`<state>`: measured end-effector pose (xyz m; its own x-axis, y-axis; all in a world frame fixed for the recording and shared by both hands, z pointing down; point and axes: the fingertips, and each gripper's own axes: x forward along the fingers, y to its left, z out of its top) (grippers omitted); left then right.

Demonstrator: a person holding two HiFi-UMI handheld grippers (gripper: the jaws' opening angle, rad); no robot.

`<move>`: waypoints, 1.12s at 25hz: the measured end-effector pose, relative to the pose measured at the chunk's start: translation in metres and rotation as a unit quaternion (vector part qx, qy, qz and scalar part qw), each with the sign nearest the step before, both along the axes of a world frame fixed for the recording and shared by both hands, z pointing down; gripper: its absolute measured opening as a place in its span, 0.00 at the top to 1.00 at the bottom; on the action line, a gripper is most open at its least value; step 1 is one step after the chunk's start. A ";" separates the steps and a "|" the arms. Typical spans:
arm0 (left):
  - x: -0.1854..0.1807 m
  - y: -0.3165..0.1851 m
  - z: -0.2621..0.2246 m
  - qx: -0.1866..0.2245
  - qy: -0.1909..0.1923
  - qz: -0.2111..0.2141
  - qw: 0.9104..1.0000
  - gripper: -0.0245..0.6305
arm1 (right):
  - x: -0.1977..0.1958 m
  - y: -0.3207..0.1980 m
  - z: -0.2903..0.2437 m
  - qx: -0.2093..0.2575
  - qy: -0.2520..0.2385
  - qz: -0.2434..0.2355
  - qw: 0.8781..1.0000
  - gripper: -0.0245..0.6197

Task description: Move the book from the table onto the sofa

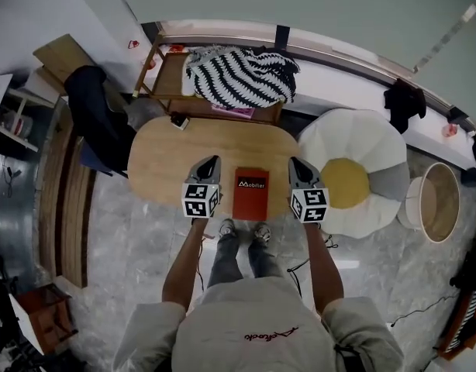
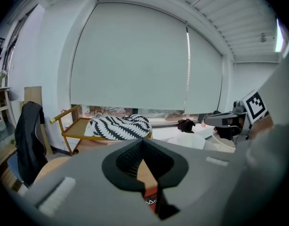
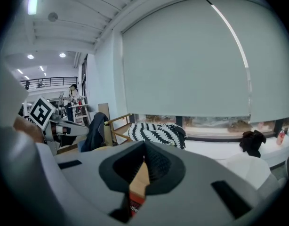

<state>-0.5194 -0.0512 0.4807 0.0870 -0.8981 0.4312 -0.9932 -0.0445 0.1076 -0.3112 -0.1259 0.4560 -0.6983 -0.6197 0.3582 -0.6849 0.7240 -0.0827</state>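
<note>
A red book (image 1: pixel 250 193) lies flat near the front edge of the oval wooden table (image 1: pixel 168 149). My left gripper (image 1: pixel 210 162) hovers just left of the book and my right gripper (image 1: pixel 295 163) just right of it, both shut and empty, pointing toward the far side of the table. In the left gripper view the shut gripper (image 2: pixel 143 146) fills the lower frame, with a sliver of the book (image 2: pixel 151 198) below the pads. In the right gripper view the shut gripper (image 3: pixel 144 148) likewise shows a red strip of book (image 3: pixel 135 203) under it.
A flower-shaped white and yellow floor sofa (image 1: pixel 377 153) sits right of the table. Behind the table stands a wooden bench (image 1: pixel 167 72) with a striped black-and-white blanket (image 1: pixel 242 76). A chair with a dark jacket (image 1: pixel 94 115) stands at the left, a round basket (image 1: pixel 439 200) at far right.
</note>
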 end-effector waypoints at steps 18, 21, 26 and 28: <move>-0.007 0.024 0.166 -0.110 0.040 0.036 0.992 0.95 | -0.006 0.022 0.156 -0.095 0.043 0.034 0.994 0.95; 0.005 0.039 0.199 -0.131 0.049 0.038 0.989 0.95 | 0.000 0.040 0.189 -0.123 0.049 0.033 0.991 0.95; 0.016 0.064 0.246 -0.164 0.058 0.032 0.984 0.95 | 0.009 0.071 0.240 -0.167 0.061 0.030 0.984 0.95; 0.020 0.073 0.262 -0.176 0.060 0.033 0.982 0.95 | 0.013 0.083 0.258 -0.184 0.065 0.030 0.980 0.95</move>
<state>-0.4997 0.0220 0.7430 0.2089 -0.6856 0.6973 -0.9685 -0.0465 0.2445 -0.2983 -0.0426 0.7143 -0.5982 -0.4703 0.6489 -0.7470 0.6205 -0.2389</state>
